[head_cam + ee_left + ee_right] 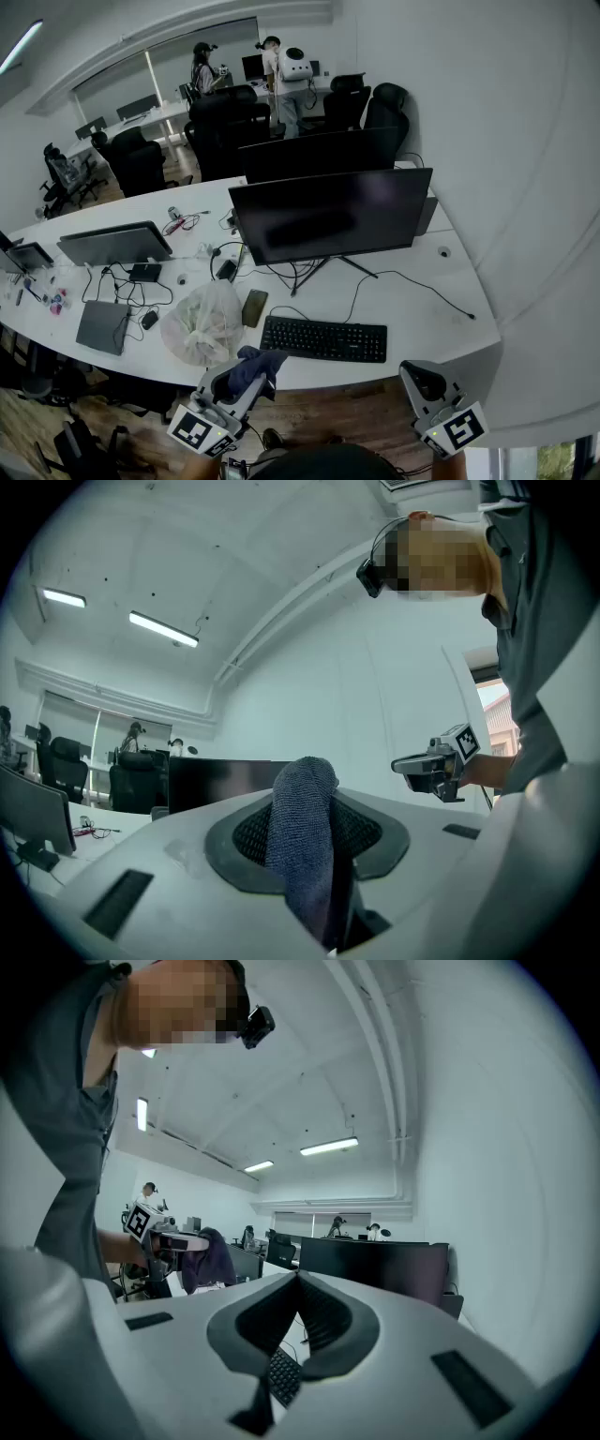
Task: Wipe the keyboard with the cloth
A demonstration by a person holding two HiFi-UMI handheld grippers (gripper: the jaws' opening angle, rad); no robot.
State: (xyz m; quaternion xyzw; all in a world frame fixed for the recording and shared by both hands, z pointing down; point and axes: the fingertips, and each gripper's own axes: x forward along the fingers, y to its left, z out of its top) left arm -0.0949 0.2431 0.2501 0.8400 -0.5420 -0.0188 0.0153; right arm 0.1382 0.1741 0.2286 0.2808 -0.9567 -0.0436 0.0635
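Fingers [246, 841] of the left gripper [253, 371] are pressed on a dark blue cloth [302, 836]. The cloth stands up in a fold between the two pads and drapes down over the front. The jaws are held partly apart by the bunched fabric, so the grip looks firm.

In the head view the cloth [255, 361] hangs at the near edge of the white desk [427, 309]. It is just short of the black keyboard [323, 339] and to its left, and is not touching it. The keyboard lies flat in front of the monitor [328, 217], with nothing resting on its keys.

The right gripper [419, 373] has its jaws fully together on nothing. It hovers off the desk's near edge beyond the keyboard's right end, and the keyboard shows below its tips in its own view.

A crumpled clear plastic bag [202, 323] and a phone [254, 307] sit just left of the keyboard.

Judging by this, the cloth is in hand but wiping has not started. The cloth must first be brought onto the keys, and the whole keyboard then remains to be swept.
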